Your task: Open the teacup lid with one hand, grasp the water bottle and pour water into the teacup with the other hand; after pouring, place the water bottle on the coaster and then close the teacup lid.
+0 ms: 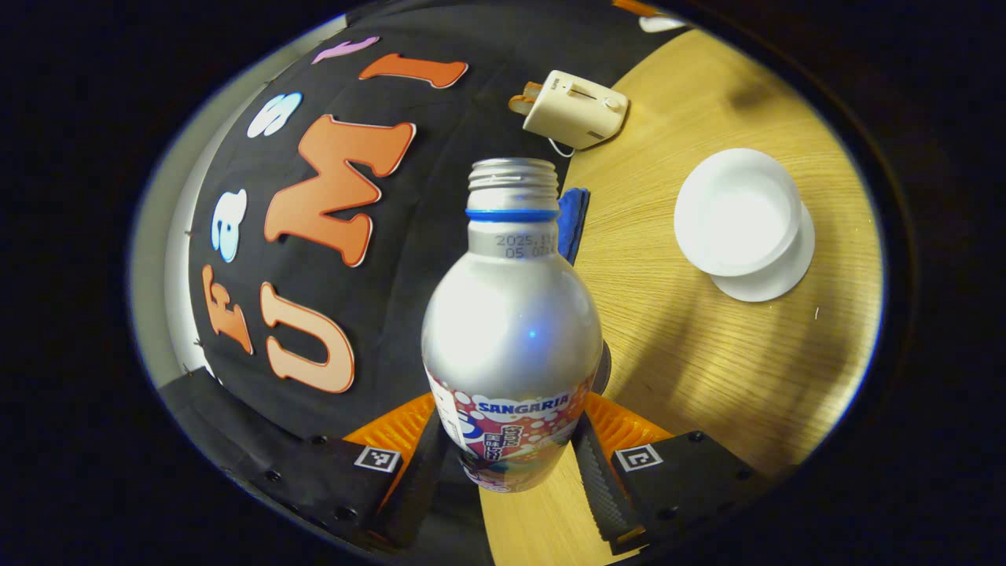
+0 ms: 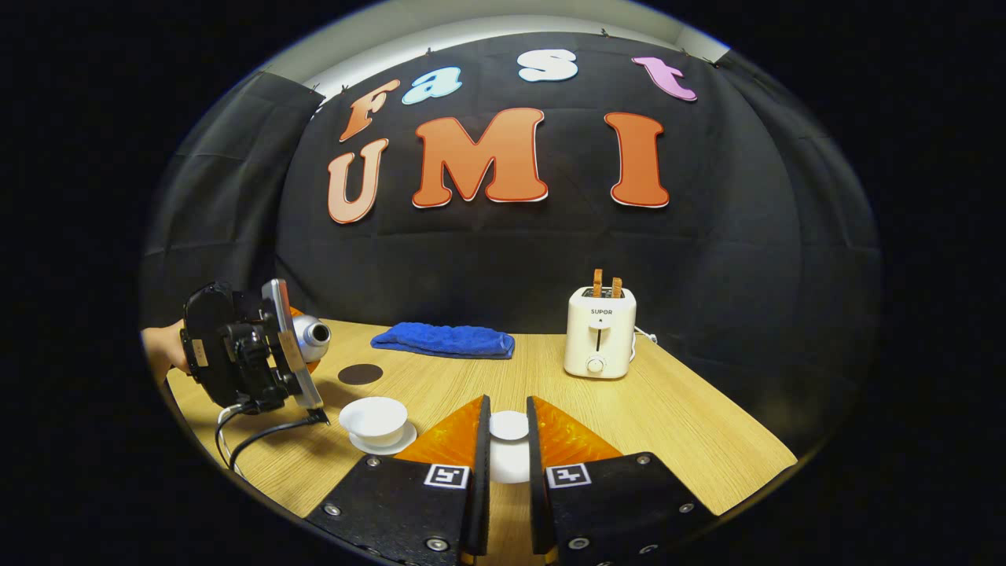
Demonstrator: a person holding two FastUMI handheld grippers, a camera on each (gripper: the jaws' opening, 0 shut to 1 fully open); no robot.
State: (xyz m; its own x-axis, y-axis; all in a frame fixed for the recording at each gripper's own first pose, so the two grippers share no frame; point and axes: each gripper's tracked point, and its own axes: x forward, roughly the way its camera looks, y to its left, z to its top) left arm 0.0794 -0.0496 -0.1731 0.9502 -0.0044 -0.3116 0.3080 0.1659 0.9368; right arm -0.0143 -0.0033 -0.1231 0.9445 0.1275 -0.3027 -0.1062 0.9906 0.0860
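Observation:
My left gripper (image 1: 511, 460) is shut on the lower body of a silver water bottle (image 1: 511, 330), which has no cap on its threaded neck. The white teacup (image 1: 737, 211) stands open on its saucer (image 1: 774, 275), ahead and to the right of the bottle. In the right gripper view the bottle (image 2: 313, 334) is tipped nearly level, held by the left gripper (image 2: 297, 346) above the table, its mouth up and left of the teacup (image 2: 374, 417). I see no water stream. My right gripper (image 2: 508, 440) is shut on the white teacup lid (image 2: 509, 428). A dark round coaster (image 2: 360, 374) lies behind the cup.
A cream toaster (image 2: 599, 334) with two slices in it stands at the back right of the wooden table (image 2: 692, 424). A folded blue cloth (image 2: 444, 340) lies along the back. A hand (image 2: 161, 346) and a cable trail behind the left gripper near the table's left edge.

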